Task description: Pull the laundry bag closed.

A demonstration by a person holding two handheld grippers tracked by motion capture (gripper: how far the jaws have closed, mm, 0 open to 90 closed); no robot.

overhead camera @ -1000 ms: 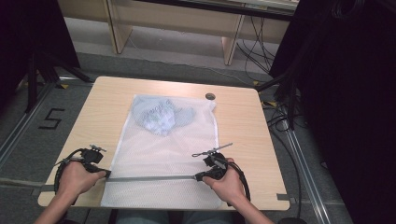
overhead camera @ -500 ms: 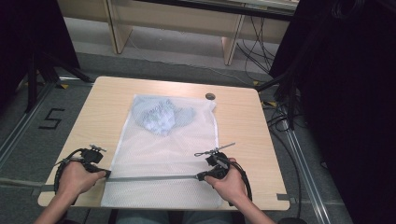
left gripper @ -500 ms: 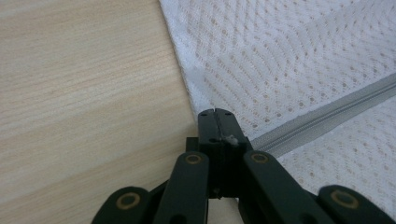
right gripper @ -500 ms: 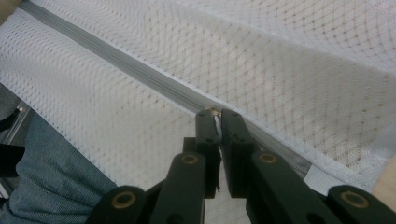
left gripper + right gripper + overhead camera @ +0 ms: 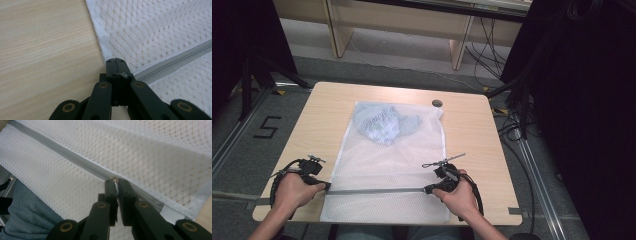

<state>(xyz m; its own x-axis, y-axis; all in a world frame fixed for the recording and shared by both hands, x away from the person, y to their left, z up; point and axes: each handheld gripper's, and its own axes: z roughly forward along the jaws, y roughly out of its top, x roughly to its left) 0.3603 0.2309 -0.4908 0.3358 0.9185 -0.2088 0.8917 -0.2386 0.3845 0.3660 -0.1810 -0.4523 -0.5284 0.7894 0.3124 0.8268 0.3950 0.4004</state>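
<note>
The white mesh laundry bag (image 5: 387, 165) lies flat on the tabletop (image 5: 472, 135), soft, light and floppy, with blue cloth (image 5: 384, 124) bunched at its far end. Its grey zipper (image 5: 377, 190) crosses the near end, the best place to hold. The left gripper (image 5: 115, 61) pinches the zipper's left end, and the right gripper (image 5: 117, 181) pinches the small pull near its right end.

The mesh bag's (image 5: 392, 165) near edge hangs past the table (image 5: 472, 130), cut off by the frame.

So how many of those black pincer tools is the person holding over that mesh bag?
2. The left gripper pinches the left end of the mesh bag's grey zipper; the right gripper is shut on something small, likely the pull, near the zipper's right end.
</note>
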